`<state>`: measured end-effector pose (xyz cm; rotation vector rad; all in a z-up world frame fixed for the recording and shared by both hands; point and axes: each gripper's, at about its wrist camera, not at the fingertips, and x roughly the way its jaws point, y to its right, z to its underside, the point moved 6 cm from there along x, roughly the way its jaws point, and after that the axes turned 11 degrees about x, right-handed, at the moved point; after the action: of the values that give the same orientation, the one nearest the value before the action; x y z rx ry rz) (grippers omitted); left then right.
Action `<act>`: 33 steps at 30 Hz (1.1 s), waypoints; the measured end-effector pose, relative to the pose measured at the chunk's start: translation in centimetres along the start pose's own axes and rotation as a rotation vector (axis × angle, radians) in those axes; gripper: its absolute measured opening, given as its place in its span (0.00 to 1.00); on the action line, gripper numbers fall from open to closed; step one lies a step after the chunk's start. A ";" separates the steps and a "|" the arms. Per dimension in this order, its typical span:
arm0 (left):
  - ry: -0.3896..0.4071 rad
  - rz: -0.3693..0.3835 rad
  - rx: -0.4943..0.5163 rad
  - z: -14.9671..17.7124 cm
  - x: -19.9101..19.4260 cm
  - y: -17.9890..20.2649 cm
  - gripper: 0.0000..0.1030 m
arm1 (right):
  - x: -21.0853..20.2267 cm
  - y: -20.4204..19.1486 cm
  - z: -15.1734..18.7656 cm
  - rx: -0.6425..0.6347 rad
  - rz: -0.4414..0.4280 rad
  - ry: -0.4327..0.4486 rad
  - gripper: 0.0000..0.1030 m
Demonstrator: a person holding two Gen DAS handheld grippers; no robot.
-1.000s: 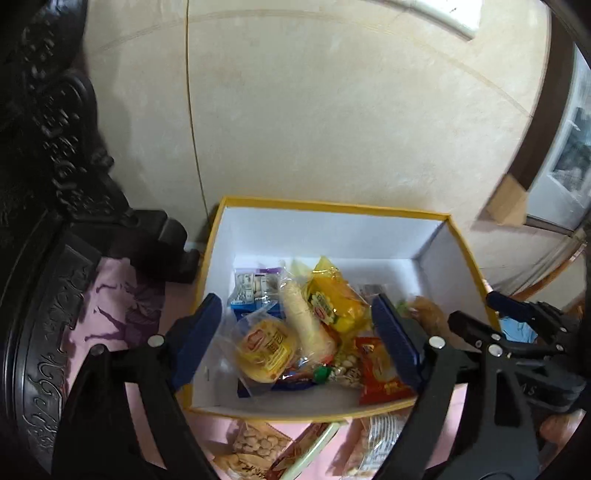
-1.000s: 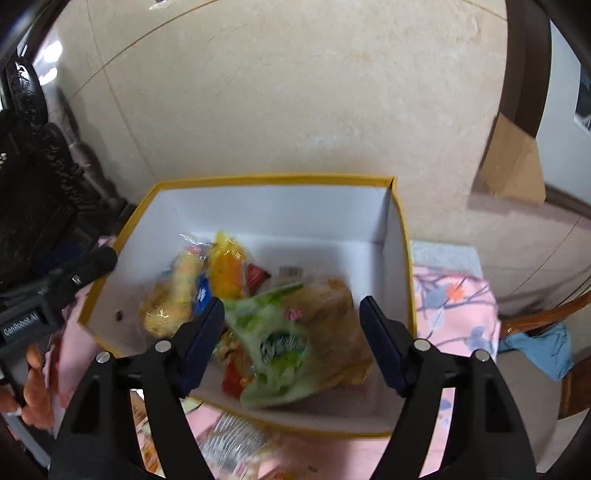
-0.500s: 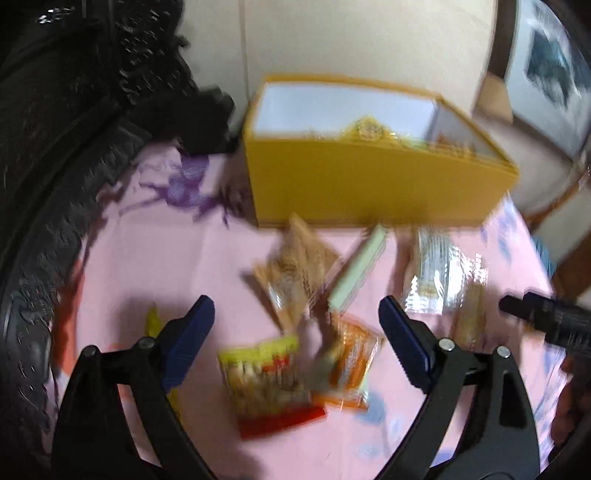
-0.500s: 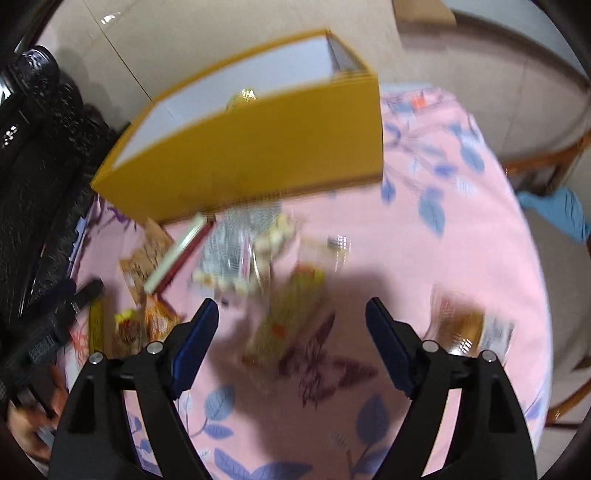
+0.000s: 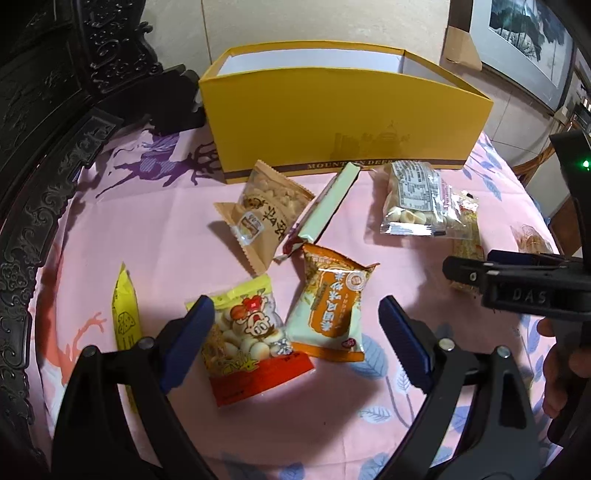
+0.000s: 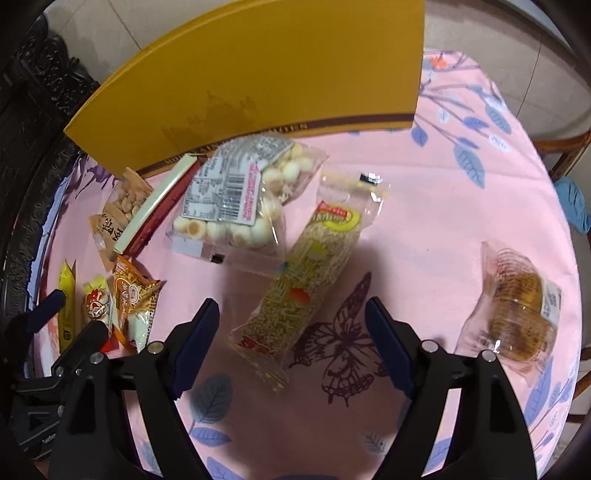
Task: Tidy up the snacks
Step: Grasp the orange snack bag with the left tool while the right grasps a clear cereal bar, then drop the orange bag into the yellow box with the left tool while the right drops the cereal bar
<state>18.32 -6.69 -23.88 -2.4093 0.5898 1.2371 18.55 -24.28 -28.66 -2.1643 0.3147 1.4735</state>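
A yellow box stands open at the back of the pink tablecloth, and only its white inner wall shows. Loose snacks lie in front of it. My left gripper hangs open over a yellow-red biscuit packet and an orange packet; it touches neither. Behind them lie a brown nut packet, a pale green bar and a clear bag of round biscuits. My right gripper is open above a long yellow noodle-snack packet. A wrapped brown cake lies far right.
A yellow cheese stick lies at the left of the cloth. Dark carved wooden furniture borders the table's left side. A wooden chair with a blue cloth stands beyond the right edge. A framed picture leans on the wall.
Both grippers drew back from above the box's inside and came down toward the table. The box now shows its front wall, and the loose snacks on the cloth lie under the jaws.
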 end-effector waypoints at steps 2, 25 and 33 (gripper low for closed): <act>-0.001 0.002 -0.002 0.0 0.0 0.1 0.89 | 0.1 -0.1 0.1 -0.011 0.005 0.003 0.78; 0.006 0.059 0.124 -1.4 3.4 4.8 0.86 | -1.8 3.1 1.5 -0.041 0.043 0.005 0.29; -0.013 0.075 0.082 -0.2 4.8 3.6 0.73 | -2.0 3.1 1.5 -0.060 0.043 0.010 0.29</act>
<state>19.10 -10.76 -28.25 -2.3296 0.7194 1.2333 15.19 -26.30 -28.10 -2.2255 0.3263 1.5139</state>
